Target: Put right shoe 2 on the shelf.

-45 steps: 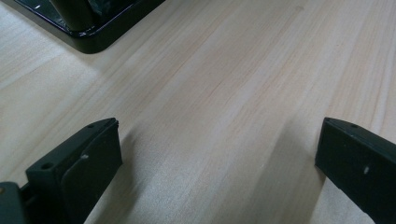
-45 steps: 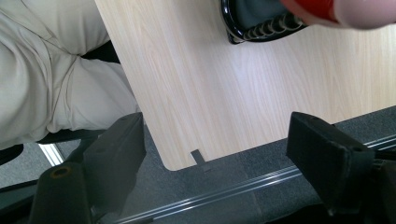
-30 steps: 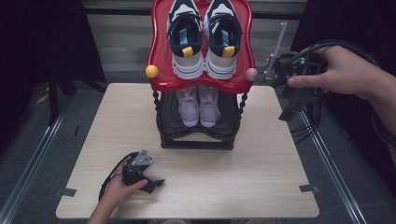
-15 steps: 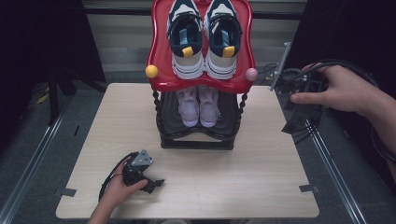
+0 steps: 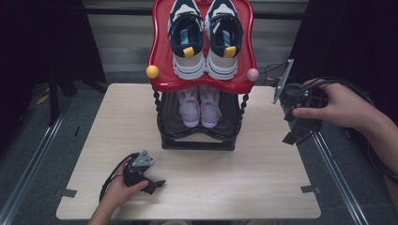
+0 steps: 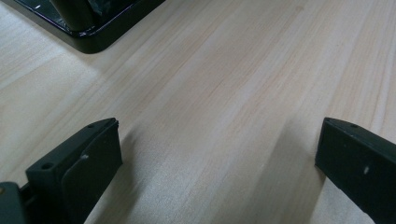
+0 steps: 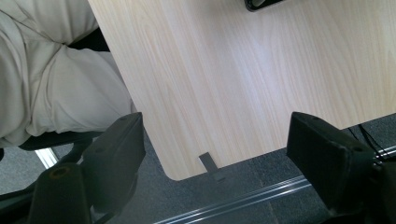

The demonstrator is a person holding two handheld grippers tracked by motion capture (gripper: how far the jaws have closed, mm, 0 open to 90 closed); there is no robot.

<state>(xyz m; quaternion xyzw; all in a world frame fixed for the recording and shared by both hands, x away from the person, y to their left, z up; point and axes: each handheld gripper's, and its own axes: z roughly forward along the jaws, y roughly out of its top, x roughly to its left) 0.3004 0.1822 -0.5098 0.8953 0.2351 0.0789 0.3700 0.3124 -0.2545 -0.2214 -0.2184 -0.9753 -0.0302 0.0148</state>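
Note:
A two-level shoe rack point(image 5: 202, 140) stands at the table's far middle. Its red top shelf point(image 5: 162, 61) carries a pair of navy-and-white sneakers point(image 5: 206, 42). A pair of pale pink shoes point(image 5: 201, 105) sits on the black lower shelf. My left gripper point(image 5: 152, 184) rests on the tabletop at the near left, open; in its own view the left gripper point(image 6: 219, 126) has bare wood between its jaws. My right gripper point(image 5: 298, 136) hangs over the table's right edge, held by a hand. The right gripper view has this right gripper point(image 7: 217, 119) open and empty, looking down on a table corner.
The wooden table point(image 5: 263, 178) is bare in front of the rack. A corner of the rack's black base point(image 6: 88, 28) lies ahead of the left gripper. A metal rail point(image 5: 333, 173) runs along the table's right side. The person's light trousers point(image 7: 51, 70) are beside the table.
The right hand has brought its gripper downward beside the table's right edge, jaws staying open. The left gripper has not moved.

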